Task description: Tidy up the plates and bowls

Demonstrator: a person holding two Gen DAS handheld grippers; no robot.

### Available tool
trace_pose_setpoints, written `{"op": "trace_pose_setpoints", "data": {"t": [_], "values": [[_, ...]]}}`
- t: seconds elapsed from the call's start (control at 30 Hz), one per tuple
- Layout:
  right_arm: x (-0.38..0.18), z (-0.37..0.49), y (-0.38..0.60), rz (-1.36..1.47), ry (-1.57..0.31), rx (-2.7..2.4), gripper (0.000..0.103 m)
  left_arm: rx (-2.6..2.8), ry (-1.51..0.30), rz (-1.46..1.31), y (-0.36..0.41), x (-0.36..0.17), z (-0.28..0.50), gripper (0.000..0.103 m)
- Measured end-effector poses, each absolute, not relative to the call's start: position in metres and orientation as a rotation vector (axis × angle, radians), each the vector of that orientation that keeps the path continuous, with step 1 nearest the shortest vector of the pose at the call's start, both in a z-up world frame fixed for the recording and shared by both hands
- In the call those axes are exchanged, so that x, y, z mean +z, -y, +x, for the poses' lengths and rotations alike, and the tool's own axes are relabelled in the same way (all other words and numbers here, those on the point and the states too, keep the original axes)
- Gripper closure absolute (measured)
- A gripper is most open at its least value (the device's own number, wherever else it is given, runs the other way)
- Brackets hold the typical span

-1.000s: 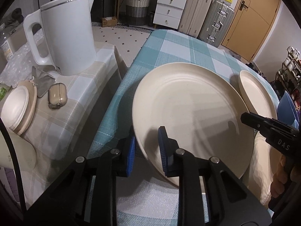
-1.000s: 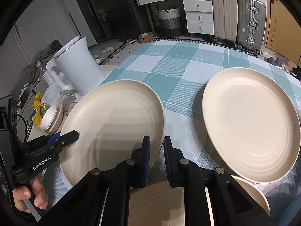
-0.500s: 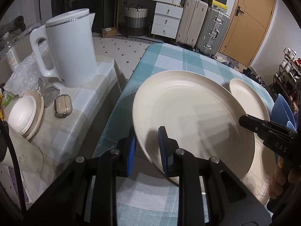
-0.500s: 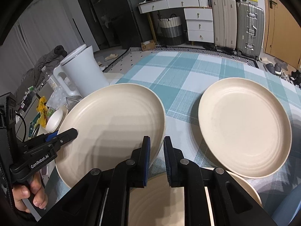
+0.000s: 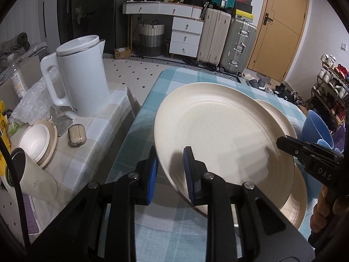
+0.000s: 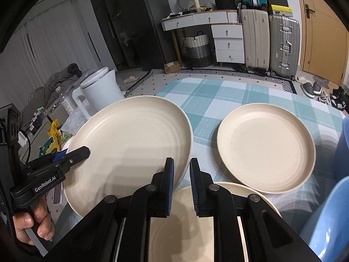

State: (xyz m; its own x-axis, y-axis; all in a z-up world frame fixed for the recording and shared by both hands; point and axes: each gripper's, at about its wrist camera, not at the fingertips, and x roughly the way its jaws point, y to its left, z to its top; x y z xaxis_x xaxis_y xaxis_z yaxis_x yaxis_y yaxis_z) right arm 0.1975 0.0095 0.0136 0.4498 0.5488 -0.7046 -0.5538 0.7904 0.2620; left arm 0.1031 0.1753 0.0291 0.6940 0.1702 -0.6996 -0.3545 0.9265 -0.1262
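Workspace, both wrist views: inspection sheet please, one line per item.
Surface: teal checked tablecloth.
Job's things: held plate, lifted, tilted; second plate flat; third plate below; blue bowls.
Clutter: kettle, earbud case, cup on side table.
Grippers: left gripper and right gripper pinch opposite rims of held plate.
Cables: black cable.
Surroundings: suitcases, drawers, door.
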Motion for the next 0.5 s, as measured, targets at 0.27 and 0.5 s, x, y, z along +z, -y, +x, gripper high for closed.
{"op": "trace_pose_setpoints", "data": {"t": [0.27, 0.5], "values": [[0.031, 0.173, 0.021, 0.008, -0.823, 0.654, 0.088, 0.264, -0.720, -0.237, -0.143, 0.047, 0.090, 0.083], [0.043, 0.150, 0.045, 0.009, -0.792, 0.621, 0.088, 0.229, -0.695, -0.212, -0.114, 0.060, 0.078, 0.083]]}}
